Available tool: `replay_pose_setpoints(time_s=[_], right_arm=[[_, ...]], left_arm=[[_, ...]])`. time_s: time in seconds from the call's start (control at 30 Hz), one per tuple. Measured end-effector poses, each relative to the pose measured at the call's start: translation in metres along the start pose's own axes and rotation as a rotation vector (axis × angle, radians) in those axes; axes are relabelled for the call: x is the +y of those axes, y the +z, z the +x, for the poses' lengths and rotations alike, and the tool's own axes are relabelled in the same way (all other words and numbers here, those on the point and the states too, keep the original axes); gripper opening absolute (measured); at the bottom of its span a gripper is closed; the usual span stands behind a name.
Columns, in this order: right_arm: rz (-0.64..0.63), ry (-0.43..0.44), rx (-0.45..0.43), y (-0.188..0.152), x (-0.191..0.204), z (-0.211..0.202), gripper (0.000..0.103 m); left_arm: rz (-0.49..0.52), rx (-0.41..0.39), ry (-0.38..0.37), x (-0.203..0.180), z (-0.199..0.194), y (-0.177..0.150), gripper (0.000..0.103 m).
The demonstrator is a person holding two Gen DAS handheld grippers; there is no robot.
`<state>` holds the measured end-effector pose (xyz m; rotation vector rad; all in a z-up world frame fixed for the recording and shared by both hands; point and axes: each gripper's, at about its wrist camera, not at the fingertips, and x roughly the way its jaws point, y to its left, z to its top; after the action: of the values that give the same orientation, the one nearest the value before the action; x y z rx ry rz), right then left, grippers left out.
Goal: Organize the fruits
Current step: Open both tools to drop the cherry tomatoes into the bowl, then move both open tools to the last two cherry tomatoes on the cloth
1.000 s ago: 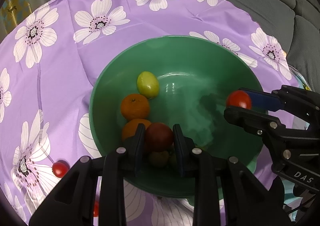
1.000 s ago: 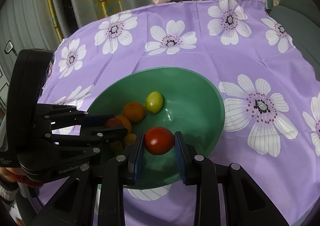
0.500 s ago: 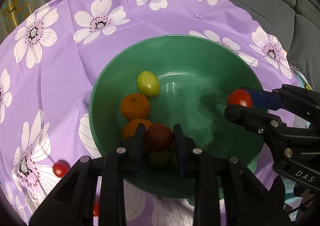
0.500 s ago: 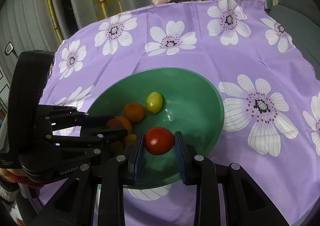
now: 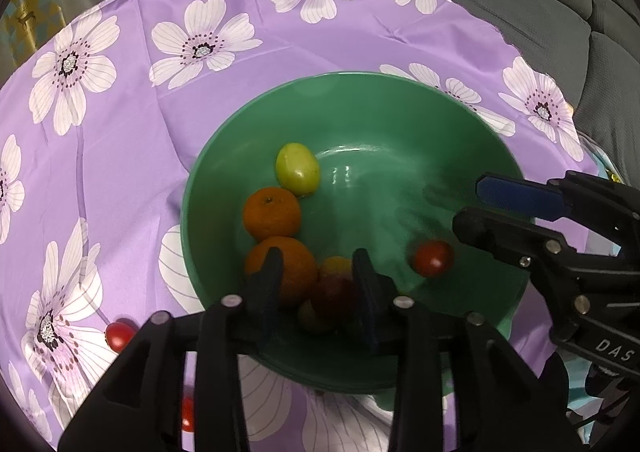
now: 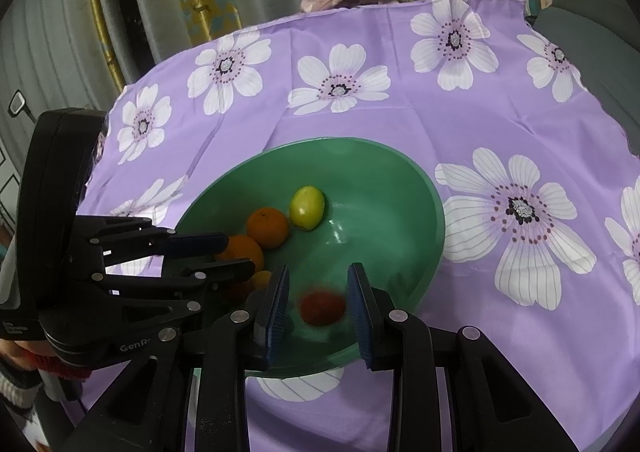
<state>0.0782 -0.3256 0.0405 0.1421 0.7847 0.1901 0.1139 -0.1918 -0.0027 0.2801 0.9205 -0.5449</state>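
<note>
Now: drop-off step, both hands over the green bowl (image 5: 360, 100) on the flowered purple cloth (image 5: 132, 132).

Left gripper (image 5: 316, 276): jaws apart, having just been opening. The dark red fruit (image 5: 334, 294) sits low between them, clear of both pads, in the bowl against an orange (image 5: 280, 272).

Right gripper (image 6: 316, 276): jaws apart. The red tomato (image 6: 322, 308) is motion-blurred below the fingertips and touches neither pad; judged to be falling into the bowl.

Also in the bowl: a second orange (image 5: 272, 212), a yellow-green fruit (image 5: 298, 168) and a small yellow one (image 5: 336, 266).

Remaining: a small red tomato (image 5: 119, 334) lies on the cloth just outside the bowl, on the left gripper's side.

Next, as I judge it: lift both grippers clear of the rim without nudging the pile, then bring the left, jaws wide, down over the stray tomato. It is round and may roll on the cloth, so close gently.
</note>
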Motion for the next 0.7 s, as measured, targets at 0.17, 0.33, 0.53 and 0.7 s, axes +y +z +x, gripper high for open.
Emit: replay_pose_setpoints(time_s=[0.17, 0.33, 0.53, 0.7], right_arm=[[0.013, -0.004, -0.017, 0.000, 0.000, -0.007, 0.032], [0.031, -0.016, -0.038, -0.001, -0.002, -0.019, 0.039], [0.068, 0.007, -0.063, -0.006, -0.001, -0.032, 0.048], [0.103, 0.028, -0.093, -0.013, 0.001, -0.050, 0.062]], left_arm=[[-0.028, -0.008, -0.008, 0.002, -0.005, -0.001, 0.044], [-0.048, -0.034, -0.012, 0.002, -0.020, -0.005, 0.049], [-0.088, -0.079, -0.020, 0.009, -0.046, -0.014, 0.057], [-0.131, -0.113, -0.031, 0.015, -0.069, -0.028, 0.069]])
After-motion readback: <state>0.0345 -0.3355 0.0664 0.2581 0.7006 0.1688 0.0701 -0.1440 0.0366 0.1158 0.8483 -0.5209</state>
